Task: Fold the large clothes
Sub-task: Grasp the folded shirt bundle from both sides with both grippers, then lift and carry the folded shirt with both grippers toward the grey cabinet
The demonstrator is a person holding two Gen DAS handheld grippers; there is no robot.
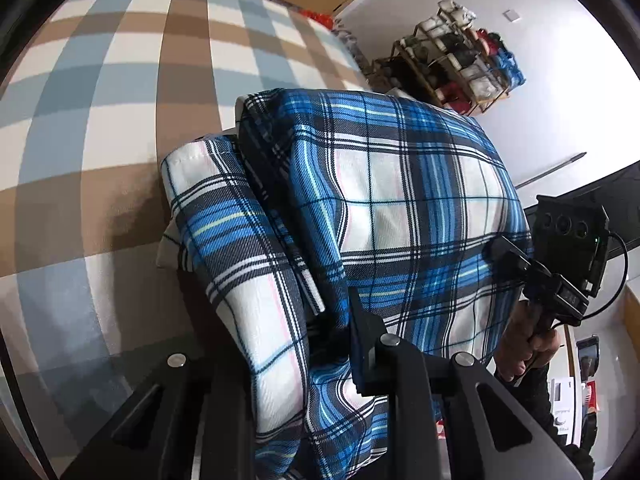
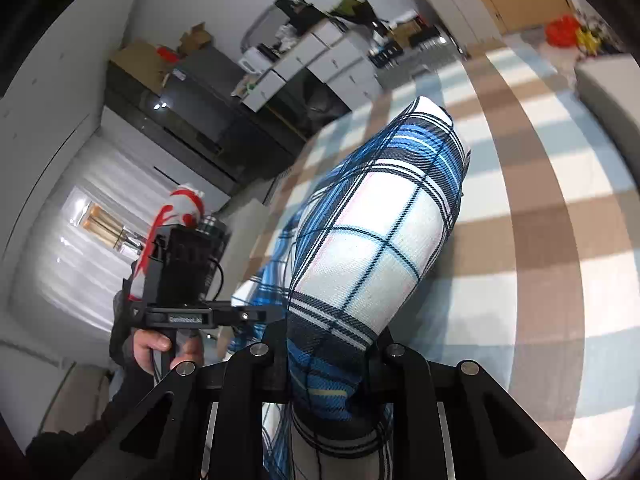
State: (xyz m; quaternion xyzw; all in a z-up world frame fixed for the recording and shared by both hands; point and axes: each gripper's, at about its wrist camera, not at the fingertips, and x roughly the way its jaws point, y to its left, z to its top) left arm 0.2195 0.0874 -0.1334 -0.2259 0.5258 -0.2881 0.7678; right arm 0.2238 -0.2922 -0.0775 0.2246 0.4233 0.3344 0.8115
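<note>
A blue, white and black plaid garment (image 1: 400, 184) is bunched in several folded layers and lifted over a checked brown, blue and white cover (image 1: 120, 80). My left gripper (image 1: 320, 344) is shut on its near edge, with cloth draped over the left finger. At the garment's right side the right gripper (image 1: 506, 252), held by a hand (image 1: 524, 344), pinches the cloth. In the right wrist view the garment (image 2: 380, 240) rises from my right gripper (image 2: 328, 356), which is shut on it. The left gripper (image 2: 260, 316) bites the cloth's left edge there.
A wooden rack (image 1: 452, 64) with bags and boxes stands against the white wall beyond the cover. Dark cabinets and white drawer units (image 2: 240, 120) with clutter line the far side of the room. The checked cover (image 2: 540, 220) stretches away to the right of the garment.
</note>
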